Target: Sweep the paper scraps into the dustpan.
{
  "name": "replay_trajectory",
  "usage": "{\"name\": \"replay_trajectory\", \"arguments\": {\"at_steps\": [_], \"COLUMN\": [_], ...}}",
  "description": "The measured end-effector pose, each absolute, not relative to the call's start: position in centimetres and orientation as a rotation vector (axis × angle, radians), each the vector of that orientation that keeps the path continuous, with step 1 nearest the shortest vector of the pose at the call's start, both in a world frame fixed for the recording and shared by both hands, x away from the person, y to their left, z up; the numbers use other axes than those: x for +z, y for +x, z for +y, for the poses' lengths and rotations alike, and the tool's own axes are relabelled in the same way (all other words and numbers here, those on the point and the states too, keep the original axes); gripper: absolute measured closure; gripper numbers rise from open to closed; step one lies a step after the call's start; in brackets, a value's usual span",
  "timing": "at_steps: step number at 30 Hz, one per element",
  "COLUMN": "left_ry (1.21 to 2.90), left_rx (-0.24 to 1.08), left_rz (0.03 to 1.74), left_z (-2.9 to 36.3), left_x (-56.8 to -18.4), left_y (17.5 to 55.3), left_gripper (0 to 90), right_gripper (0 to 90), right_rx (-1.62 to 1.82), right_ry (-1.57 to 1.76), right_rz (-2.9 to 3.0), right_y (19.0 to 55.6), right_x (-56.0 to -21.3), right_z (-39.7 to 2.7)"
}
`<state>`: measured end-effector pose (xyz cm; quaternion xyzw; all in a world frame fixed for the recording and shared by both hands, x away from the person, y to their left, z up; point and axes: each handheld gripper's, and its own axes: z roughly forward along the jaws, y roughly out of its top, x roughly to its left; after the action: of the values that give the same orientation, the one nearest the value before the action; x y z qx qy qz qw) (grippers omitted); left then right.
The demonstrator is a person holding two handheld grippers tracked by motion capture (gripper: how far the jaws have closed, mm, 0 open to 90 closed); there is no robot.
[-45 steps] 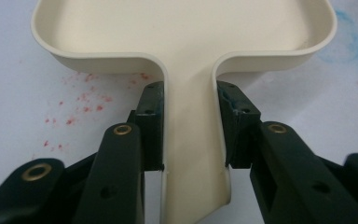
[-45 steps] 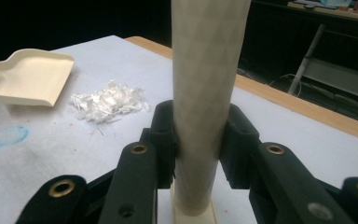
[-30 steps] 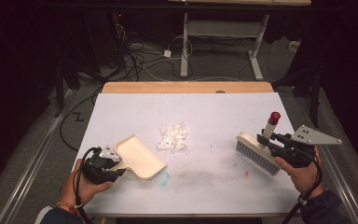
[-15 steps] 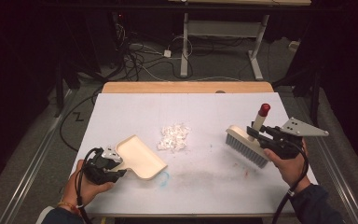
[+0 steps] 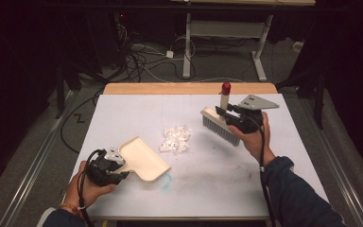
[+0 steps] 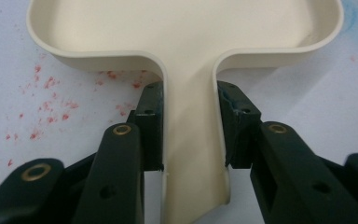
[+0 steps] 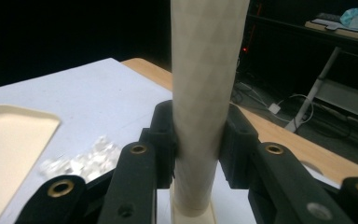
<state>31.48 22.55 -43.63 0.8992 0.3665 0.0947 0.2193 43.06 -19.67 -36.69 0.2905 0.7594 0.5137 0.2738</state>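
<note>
A cream dustpan [image 5: 142, 158] lies on the white table [image 5: 123, 113] at the front left, and my left gripper [image 5: 116, 165] is shut on its handle [image 6: 193, 149]. White crumpled scraps [image 5: 175, 139] form a small pile in the middle of the table. To their right my right gripper [image 5: 224, 113] is shut on the cream handle [image 7: 205, 93] of a brush [image 5: 220, 126]; the handle has a red tip and the grey bristles hang just above the table. The scraps [image 7: 81, 163] and the dustpan [image 7: 14, 149] also lie to the left in the right gripper view.
Red specks [image 6: 42, 102] and a blue mark [image 5: 166, 179] stain the table. A wooden strip [image 5: 189, 88] borders its far edge. Beyond it stand a desk frame [image 5: 227, 33] and loose cables [image 5: 142, 61] on the floor.
My right gripper has carried the brush left and farther back, closer to the scraps. The left gripper and the dustpan have stayed where they were.
</note>
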Motion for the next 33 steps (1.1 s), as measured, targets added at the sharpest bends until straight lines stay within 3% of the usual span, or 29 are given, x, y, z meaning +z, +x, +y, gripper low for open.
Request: {"name": "replay_trajectory", "arguments": {"at_steps": [15,33], "left_ry": [2.482,2.487], "left_rx": [0.26,0.256], "left_rz": [1.002,1.004], "left_z": [22.7,22.5], "left_x": [-43.9,-44.4], "left_y": [31.6,31.7], "left_gripper": [63.3,63.3], "right_gripper": [70.7,70.0], "right_rx": [1.281,1.359], "right_ry": [0.837,0.768], "right_rz": [2.034,2.134], "right_y": [48.1,46.0], "right_x": [-39.3,-40.2], "right_z": [-13.2,-10.3]}}
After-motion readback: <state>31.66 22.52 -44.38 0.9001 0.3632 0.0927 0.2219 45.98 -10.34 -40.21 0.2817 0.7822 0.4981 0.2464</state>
